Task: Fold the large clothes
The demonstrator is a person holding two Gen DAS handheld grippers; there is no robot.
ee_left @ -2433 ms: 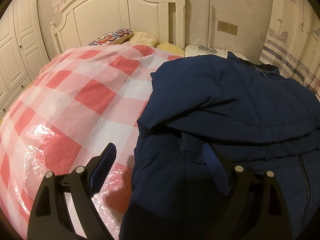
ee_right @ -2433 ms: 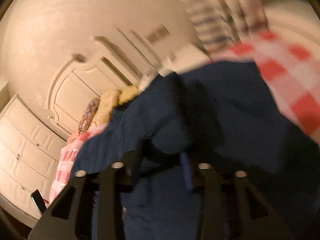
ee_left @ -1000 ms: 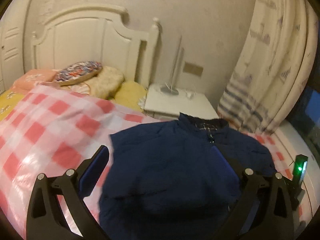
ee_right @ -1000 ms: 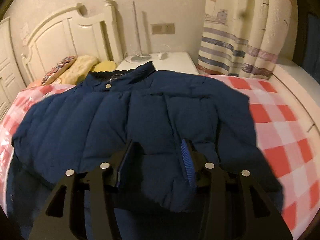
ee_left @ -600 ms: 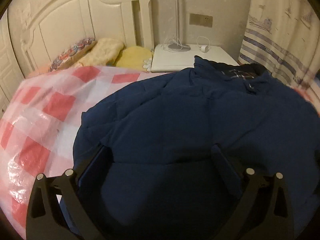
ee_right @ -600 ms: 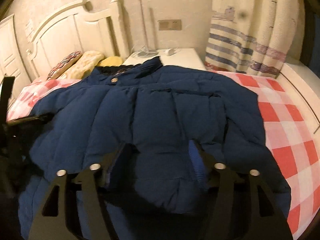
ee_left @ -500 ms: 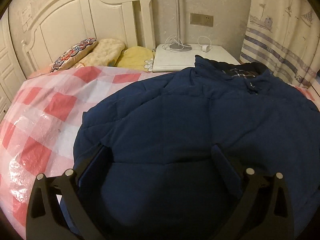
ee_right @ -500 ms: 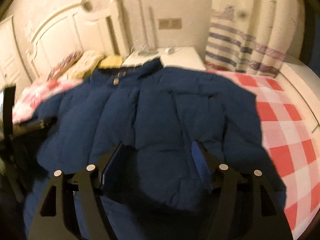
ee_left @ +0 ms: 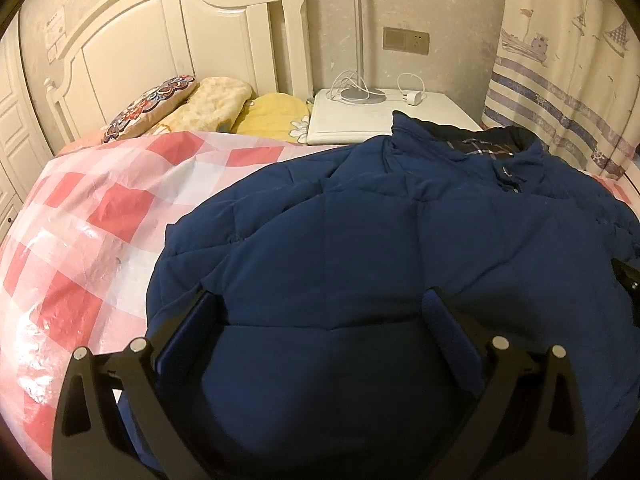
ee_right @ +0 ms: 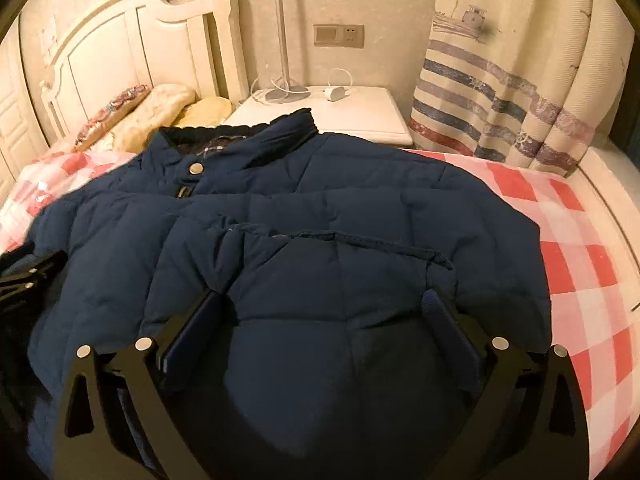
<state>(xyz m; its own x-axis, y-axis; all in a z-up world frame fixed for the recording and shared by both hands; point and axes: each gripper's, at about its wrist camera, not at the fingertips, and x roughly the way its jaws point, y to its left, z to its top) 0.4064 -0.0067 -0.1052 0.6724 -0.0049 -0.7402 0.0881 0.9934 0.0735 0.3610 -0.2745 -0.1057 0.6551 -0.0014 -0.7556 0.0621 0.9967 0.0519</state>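
A navy quilted jacket (ee_left: 380, 240) lies spread front-up on the bed, collar toward the nightstand. In the right wrist view the jacket (ee_right: 300, 220) shows its snap button and a pocket flap. My left gripper (ee_left: 320, 312) hovers open over the lower left part of the jacket, nothing pinched. My right gripper (ee_right: 320, 308) is over the lower right part. Its jaws are opening wide, with fabric below them but no pad pressing on it. A part of each gripper shows at the edge of the other's view.
The bed carries a red-and-white checked plastic cover (ee_left: 100, 220), bare to the left and to the right (ee_right: 580, 260) of the jacket. Pillows (ee_left: 168, 100) lie by the white headboard (ee_left: 160, 40). A white nightstand (ee_right: 352, 116) with a lamp and a striped curtain (ee_right: 500, 80) stand behind.
The jacket went from bunched up to lying flat. My left gripper sank toward it and then stayed still. My right gripper's jaws spread from narrow to wide and let go of the fabric.
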